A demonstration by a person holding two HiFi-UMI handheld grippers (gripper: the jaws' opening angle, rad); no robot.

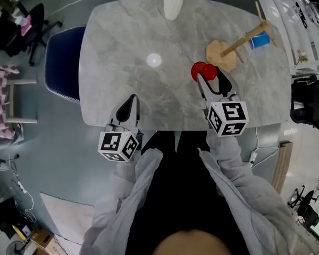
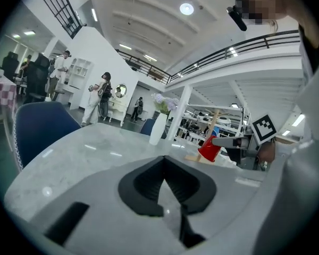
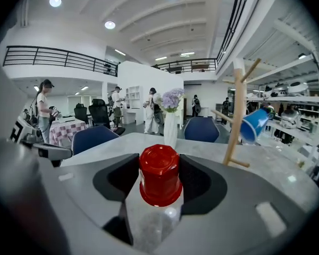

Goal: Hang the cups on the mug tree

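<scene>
A red cup [image 1: 203, 71] stands mouth-down between the jaws of my right gripper [image 1: 211, 79], right of the table's middle. In the right gripper view both pads press its sides, so the right gripper [image 3: 159, 180] is shut on the red cup [image 3: 159, 175]. The wooden mug tree [image 1: 239, 42] stands just beyond, to the right, with a blue cup [image 1: 259, 40] hanging on a peg. My left gripper [image 1: 129, 106] rests at the table's near edge, shut and empty. The left gripper view also shows the red cup [image 2: 209, 149] off to the right.
The grey marble table [image 1: 127, 52] carries a white vase [image 1: 173, 3] with flowers at its far edge. A blue chair [image 1: 64, 62] stands at the table's left side. People stand far off in the hall behind.
</scene>
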